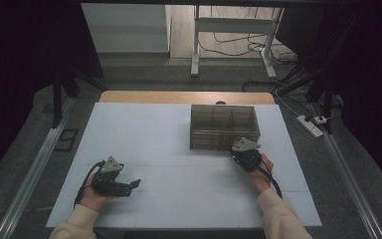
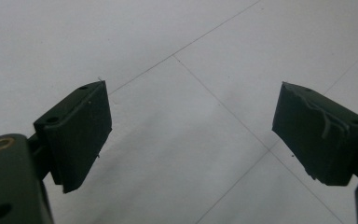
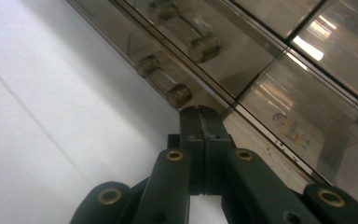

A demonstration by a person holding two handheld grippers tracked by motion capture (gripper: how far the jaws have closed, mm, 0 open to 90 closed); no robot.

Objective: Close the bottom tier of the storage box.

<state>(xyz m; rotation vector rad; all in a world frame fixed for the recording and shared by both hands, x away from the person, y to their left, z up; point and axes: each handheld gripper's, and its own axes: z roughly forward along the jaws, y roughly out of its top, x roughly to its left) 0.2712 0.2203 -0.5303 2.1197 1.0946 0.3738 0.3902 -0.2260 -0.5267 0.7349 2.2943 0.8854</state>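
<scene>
Jaws pressed together on nothing, my right hand-held gripper is nosing against the near front of the smoky plastic drawer box on the white surface; my left hand-held gripper is resting wide open and empty, well apart. I judge I am about to open a drawer, which calls for catching a handle.

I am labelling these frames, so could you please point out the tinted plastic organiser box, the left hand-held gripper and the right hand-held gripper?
tinted plastic organiser box (image 1: 223, 122): high view, on its divided lid.
left hand-held gripper (image 2: 191, 135): left gripper view, midway between its open jaws.
right hand-held gripper (image 3: 204, 122): right gripper view, at its closed tips.
</scene>
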